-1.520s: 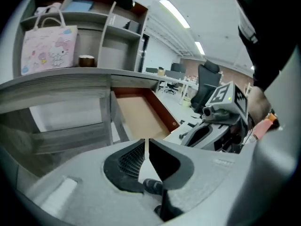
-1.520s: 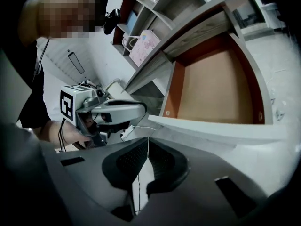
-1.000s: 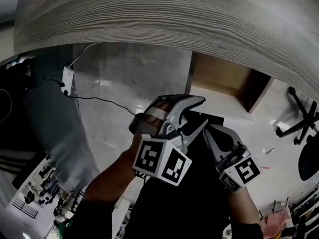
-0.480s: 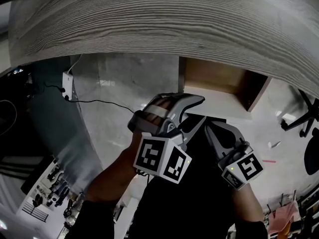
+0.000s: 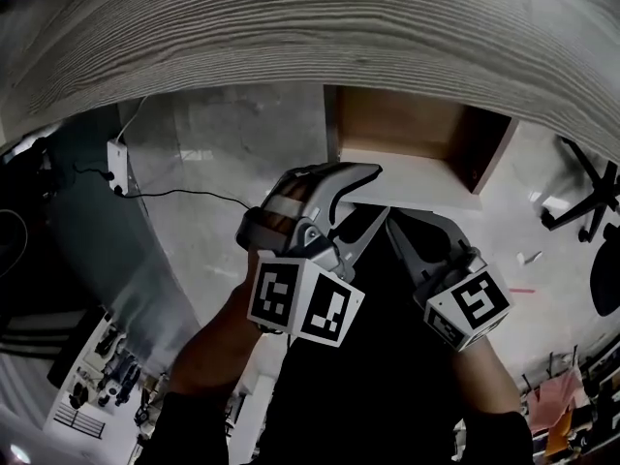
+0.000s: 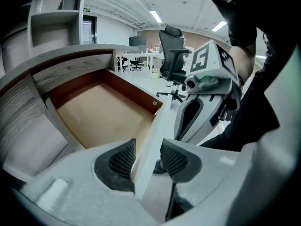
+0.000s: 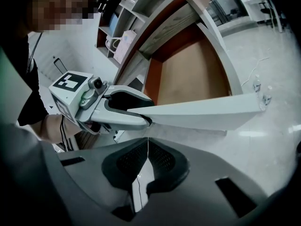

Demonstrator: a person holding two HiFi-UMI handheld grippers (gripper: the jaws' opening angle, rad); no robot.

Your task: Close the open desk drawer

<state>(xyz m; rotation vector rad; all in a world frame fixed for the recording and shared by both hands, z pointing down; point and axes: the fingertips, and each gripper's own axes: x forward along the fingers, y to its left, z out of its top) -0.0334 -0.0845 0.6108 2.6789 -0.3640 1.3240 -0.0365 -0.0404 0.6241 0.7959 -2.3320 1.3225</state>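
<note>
At the left, the left gripper [image 6: 148, 158] has its jaws over the top edge of the drawer front [image 6: 156, 126], near that panel's left end. The white panel stands between the two ribbed pads [image 6: 123, 160]. Both pads look to lie against it, one on the inside face and one on the outside. The panel's thickness keeps the jaws fairly wide, and they have just eased open a little, so the hold seems light rather than firm.

Beyond it the drawer [image 5: 402, 129] stands well out from under the desk top [image 5: 291, 37], with its bare brown bottom in full view and nothing in it.

To the right, the right gripper [image 7: 146, 161] has its jaws closed together on nothing. It points toward the outer face of the drawer front and is near it, but I cannot tell whether it touches. An office chair [image 5: 581, 206] stands on the floor farther right.

By this the closing has hardly begun: the front is in hand, yet nearly the whole travel under the desk is left. What remains is a straight push on the front until it meets the desk's edge, then letting go.
</note>
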